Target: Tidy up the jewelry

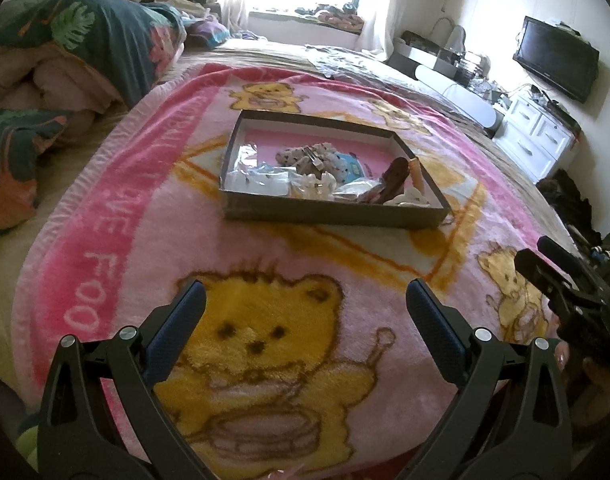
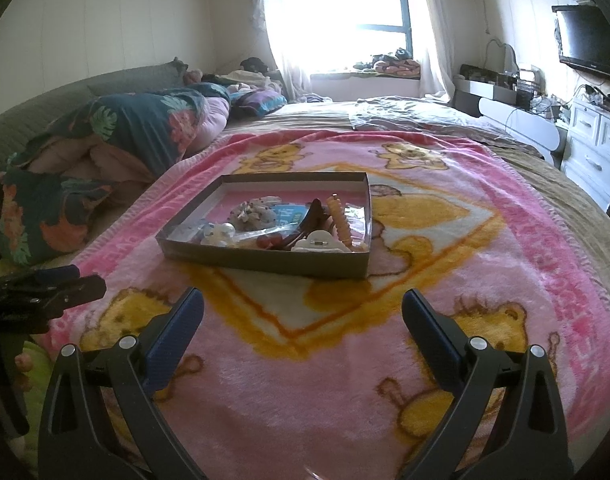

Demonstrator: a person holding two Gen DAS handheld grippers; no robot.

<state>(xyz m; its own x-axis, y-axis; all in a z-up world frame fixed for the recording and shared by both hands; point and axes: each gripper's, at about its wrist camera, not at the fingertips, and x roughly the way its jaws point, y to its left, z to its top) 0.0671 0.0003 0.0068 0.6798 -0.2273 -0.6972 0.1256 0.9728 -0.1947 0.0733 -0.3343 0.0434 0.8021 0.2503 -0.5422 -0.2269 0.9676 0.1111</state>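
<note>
Landmark: shallow box (image 2: 265,258) on pink blanket (image 2: 485,248). Blanket bare on the near side and to the right of box; approach open there. Left of box, bunched quilt (image 2: 117,148) crowds that side. Box interior cluttered along the near wall; far end bare.

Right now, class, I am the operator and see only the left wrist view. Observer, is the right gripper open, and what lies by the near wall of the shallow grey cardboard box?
Observer: The right gripper is open, its fingers spread wide above the pink fleece bear-print blanket, short of the shallow grey cardboard box.
Operator: And by the near wall?
Observer: A white plastic claw clip with a metal spring lies inside, against that wall.
Operator: Anything beside it?
Observer: Small red round beads, just left of the clip in the right wrist view, seemingly in clear plastic.
</note>
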